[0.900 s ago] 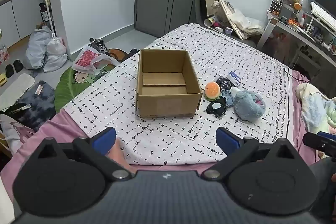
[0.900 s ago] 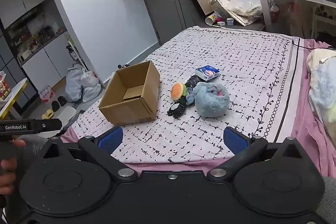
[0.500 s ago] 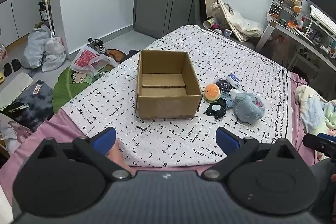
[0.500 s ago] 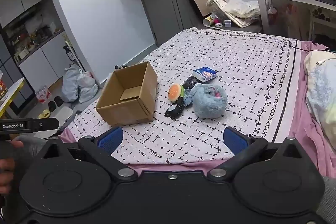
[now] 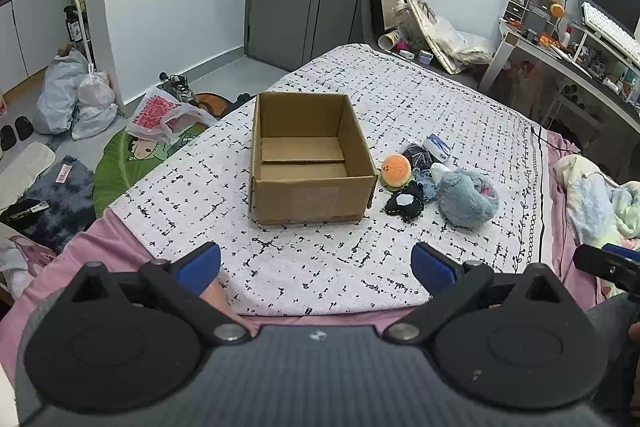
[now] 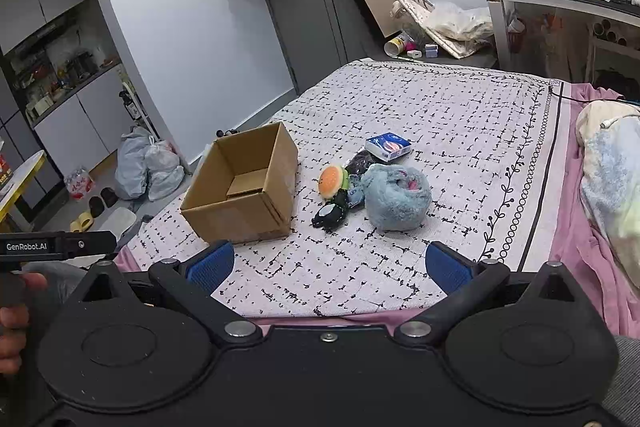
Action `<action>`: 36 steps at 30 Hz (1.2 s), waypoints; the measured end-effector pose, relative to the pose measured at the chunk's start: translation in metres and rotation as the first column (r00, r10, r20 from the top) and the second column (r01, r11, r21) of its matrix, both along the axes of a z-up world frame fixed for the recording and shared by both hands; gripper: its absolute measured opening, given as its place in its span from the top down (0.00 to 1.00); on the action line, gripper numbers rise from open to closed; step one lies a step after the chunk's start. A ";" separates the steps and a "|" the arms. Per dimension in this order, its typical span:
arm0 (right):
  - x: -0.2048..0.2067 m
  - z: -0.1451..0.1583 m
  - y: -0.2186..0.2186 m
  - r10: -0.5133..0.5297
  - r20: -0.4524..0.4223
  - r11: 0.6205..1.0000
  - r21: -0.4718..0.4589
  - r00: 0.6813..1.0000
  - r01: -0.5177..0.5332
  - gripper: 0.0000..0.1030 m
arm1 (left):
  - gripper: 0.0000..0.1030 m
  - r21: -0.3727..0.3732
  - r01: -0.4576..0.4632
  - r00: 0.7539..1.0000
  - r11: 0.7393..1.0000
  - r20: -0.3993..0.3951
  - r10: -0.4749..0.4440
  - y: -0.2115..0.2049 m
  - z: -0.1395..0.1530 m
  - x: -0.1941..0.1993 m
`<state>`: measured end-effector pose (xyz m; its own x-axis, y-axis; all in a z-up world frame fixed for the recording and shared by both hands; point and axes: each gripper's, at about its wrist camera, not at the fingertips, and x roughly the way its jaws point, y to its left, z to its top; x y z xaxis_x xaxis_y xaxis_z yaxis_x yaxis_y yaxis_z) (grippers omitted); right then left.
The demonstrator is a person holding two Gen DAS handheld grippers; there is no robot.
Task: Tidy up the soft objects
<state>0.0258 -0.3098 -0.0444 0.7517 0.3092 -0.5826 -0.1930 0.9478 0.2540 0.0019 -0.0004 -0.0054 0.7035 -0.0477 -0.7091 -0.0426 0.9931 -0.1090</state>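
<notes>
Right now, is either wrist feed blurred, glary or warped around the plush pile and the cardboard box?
Left wrist view: sharp, evenly lit, cardboard box crisp; fisheye bends the room's edges. Right wrist view: equally sharp, no glare on the blue furry plush or burger plush, only soft shadows.

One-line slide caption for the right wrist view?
Open right gripper faces an empty brown cardboard box beside a fluffy blue-grey plush and orange burger toy on a patterned bedspread.
</notes>
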 end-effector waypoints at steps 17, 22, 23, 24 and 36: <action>-0.001 -0.001 -0.002 0.000 -0.005 1.000 0.020 1.000 0.000 0.00 | 0.02 -0.015 -0.009 1.000 1.000 0.008 0.009 0.002 0.005 -0.002; 0.000 -0.001 -0.003 0.000 -0.006 1.000 0.027 1.000 0.000 0.00 | 0.02 -0.021 -0.005 1.000 1.000 0.015 0.005 0.000 0.008 -0.003; 0.000 -0.001 -0.003 0.000 -0.006 1.000 0.027 1.000 0.000 0.00 | 0.02 -0.023 -0.003 1.000 1.000 0.018 0.003 -0.001 0.009 -0.004; -0.001 -0.001 -0.003 0.001 -0.006 1.000 0.027 1.000 -0.001 0.00 | 0.02 -0.023 0.000 1.000 1.000 0.020 0.001 -0.001 0.009 -0.004; 0.000 -0.002 -0.003 -0.001 -0.008 1.000 0.030 1.000 0.001 0.00 | 0.02 -0.032 0.003 1.000 0.999 0.016 -0.002 -0.002 0.007 -0.004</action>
